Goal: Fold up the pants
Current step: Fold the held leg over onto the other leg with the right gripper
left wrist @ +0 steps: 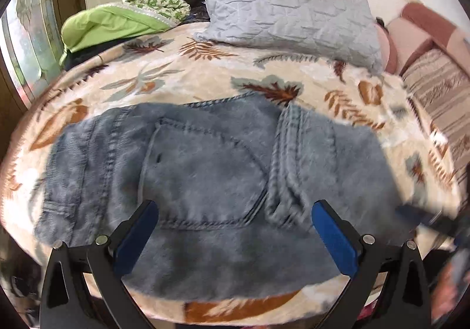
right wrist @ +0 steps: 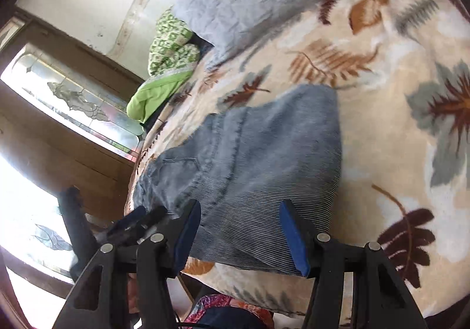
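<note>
Pale denim pants (left wrist: 205, 170) lying compactly bunched on the leaf-print bed (left wrist: 182, 76); probably soft but weighty, thick at seams, so best pinched at an outer edge; left gripper (left wrist: 235, 217) and right gripper (right wrist: 239, 223) fingers both spread wide, holding nothing.

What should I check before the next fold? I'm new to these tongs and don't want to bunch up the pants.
1. Left tongs open, holding nothing: ok.
2. Right tongs open, holding nothing: ok.
3. Pants lie on the leaf-print blanket, already folded into a compact block: ok.
4. Nothing rests on top of the pants: ok.
5. Grey pillow and green bedding sit apart from the pants, toward the wall: ok.
6. Layers underneath lie even with no hidden wrinkles: cannot tell; both views are blurred and only the top layer shows.
</note>
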A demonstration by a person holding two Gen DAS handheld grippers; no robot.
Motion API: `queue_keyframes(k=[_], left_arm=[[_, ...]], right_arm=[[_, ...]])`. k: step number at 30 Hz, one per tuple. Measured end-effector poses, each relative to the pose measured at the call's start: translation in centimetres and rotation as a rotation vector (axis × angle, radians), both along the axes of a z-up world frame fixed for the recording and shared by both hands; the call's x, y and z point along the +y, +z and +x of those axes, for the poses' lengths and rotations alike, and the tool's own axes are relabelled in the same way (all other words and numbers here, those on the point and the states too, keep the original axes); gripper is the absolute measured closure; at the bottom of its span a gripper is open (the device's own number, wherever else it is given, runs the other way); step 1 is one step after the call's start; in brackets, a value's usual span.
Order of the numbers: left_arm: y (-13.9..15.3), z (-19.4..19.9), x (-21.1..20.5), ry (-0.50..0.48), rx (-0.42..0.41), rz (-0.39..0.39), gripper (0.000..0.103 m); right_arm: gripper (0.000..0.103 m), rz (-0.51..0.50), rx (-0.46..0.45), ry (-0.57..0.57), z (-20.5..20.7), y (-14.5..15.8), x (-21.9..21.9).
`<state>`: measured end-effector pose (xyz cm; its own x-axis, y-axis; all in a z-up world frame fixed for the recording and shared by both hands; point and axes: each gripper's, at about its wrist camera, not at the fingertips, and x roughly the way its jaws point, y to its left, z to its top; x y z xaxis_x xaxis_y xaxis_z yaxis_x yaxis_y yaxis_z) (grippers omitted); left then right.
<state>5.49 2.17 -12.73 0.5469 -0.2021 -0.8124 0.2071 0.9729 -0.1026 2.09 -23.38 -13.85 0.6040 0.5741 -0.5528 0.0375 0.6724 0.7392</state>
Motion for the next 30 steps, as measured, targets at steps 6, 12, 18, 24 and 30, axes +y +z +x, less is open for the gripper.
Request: queue_keyframes(k=[6,12,18,24,30], left_arm=[[-2.7,2.7,-1.5,0.007,0.113,-0.036,0.0],[-4.2,2.2,-3.1,-0.019,0.094,0.02,0.037],[-3.3,1.2,-4.2,-0.054,0.069,0.014,0.07],[-2.8,0.4,-3.1,-0.037,0.11,-0.077,0.095],[-2.7,0.5,-2.9,-0.002,0.134,-0.046,0.05]], right_arm=[[0.044,-0.058,0.005,0.041,-0.3,-3.1,0.9],[0.044,-0.191,-0.105,0.095,-1.6,-2.8,2.0],[0.044,-0.049,-0.116,0.095,-2.2,-3.9,0.7],[0.044,0.054,-0.095,0.09,-1.7,-4.2,-0.1],[0.044,0.125,-0.072,0.079,-1.4,-4.6,-0.9]])
